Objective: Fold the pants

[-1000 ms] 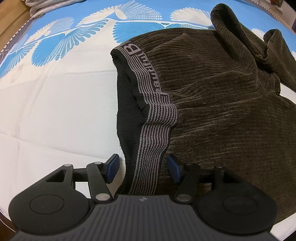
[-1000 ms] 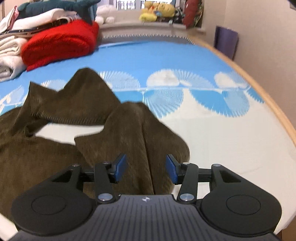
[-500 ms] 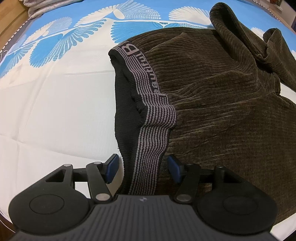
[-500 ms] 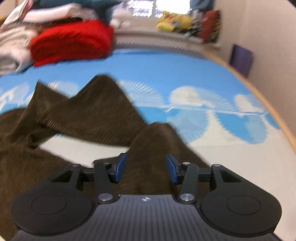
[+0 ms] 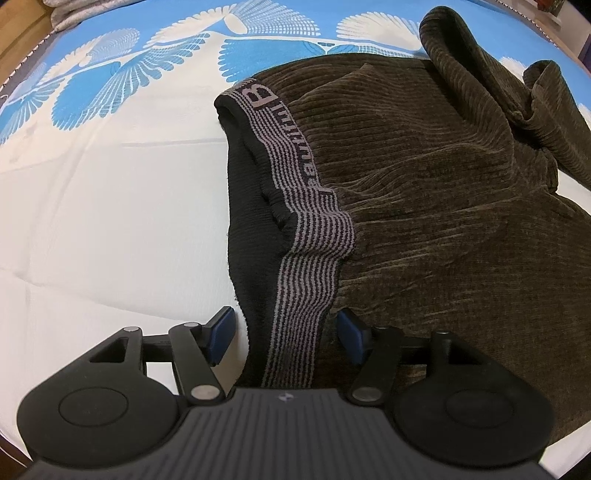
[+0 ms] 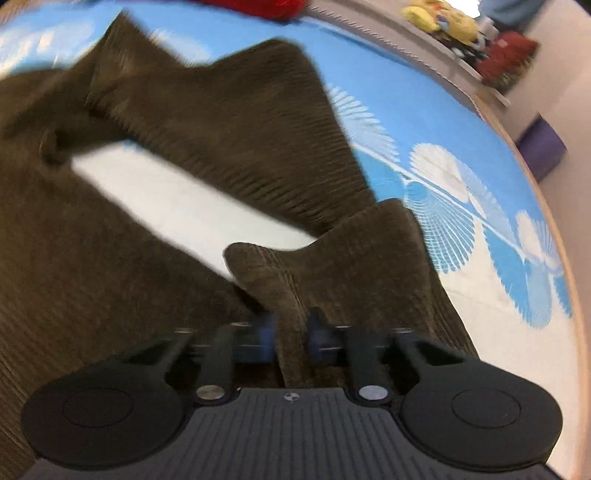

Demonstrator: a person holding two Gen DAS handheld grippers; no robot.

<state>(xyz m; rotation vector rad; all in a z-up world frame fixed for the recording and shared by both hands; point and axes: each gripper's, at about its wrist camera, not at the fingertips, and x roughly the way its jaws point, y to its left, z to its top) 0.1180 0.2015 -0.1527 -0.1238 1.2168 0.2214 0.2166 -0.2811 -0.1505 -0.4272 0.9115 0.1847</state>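
At 6 o'clock, my right gripper [image 6: 290,338] is pinching the pants [image 6: 207,155] leg hem; my left gripper [image 5: 282,338] is straddling the waistband [image 5: 306,280], jaws apart, gripping nothing.

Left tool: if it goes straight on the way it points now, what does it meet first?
Most likely the striped waistband of the brown corduroy pants, lying between the open left tool fingers; depth is unclear.

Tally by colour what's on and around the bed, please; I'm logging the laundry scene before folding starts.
Brown: 1, the corduroy pants with a striped waistband
Blue and white: 1, the bed sheet
Red: 2, a knit item at the top edge and a bag on the ledge
Yellow: 1, a plush toy
Purple: 1, a box
Total: 6
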